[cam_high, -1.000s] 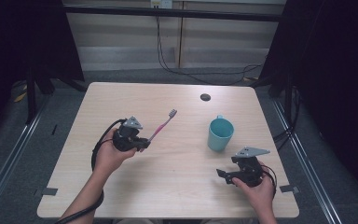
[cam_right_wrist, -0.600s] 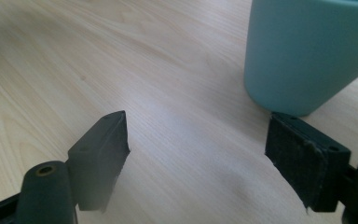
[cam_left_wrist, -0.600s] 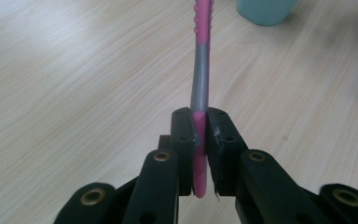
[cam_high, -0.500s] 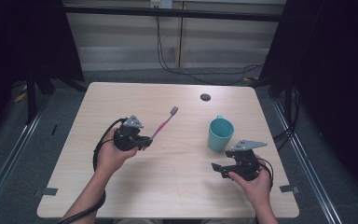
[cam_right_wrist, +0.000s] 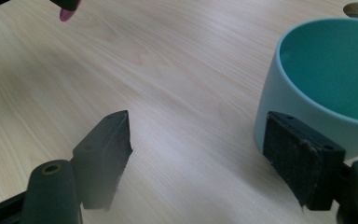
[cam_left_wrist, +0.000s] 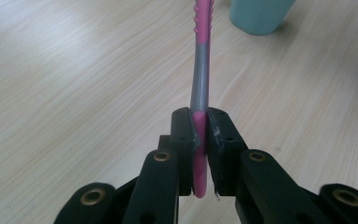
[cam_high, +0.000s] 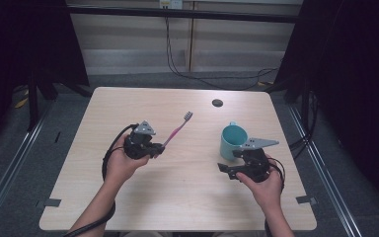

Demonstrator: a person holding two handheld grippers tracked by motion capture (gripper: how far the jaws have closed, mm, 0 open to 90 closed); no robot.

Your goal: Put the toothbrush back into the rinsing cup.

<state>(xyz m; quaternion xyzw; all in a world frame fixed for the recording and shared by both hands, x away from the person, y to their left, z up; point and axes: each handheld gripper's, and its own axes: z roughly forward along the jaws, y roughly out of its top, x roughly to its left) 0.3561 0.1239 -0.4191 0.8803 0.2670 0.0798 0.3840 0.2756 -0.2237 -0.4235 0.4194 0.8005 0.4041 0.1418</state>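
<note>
A pink and grey toothbrush (cam_high: 177, 130) points up and to the right from my left gripper (cam_high: 158, 148), which is shut on its handle end. In the left gripper view both pads clamp the pink handle (cam_left_wrist: 201, 70) just above the tabletop. A teal mug (cam_high: 232, 138) stands right of centre. My right gripper (cam_high: 229, 162) hovers just in front of the mug and is open. Its jaws have just been closing a little, with nothing between them. In the right gripper view the mug (cam_right_wrist: 326, 79) sits behind the right pad (cam_right_wrist: 303, 158), clear of the gap.
The light wooden table (cam_high: 177, 207) has a small dark round spot (cam_high: 217, 102) near its far edge. Cables trail from both grippers. Dark curtains and metal rails flank the table.
My right gripper has lifted and moved up the picture toward the mug. The left gripper and toothbrush have stayed put.
</note>
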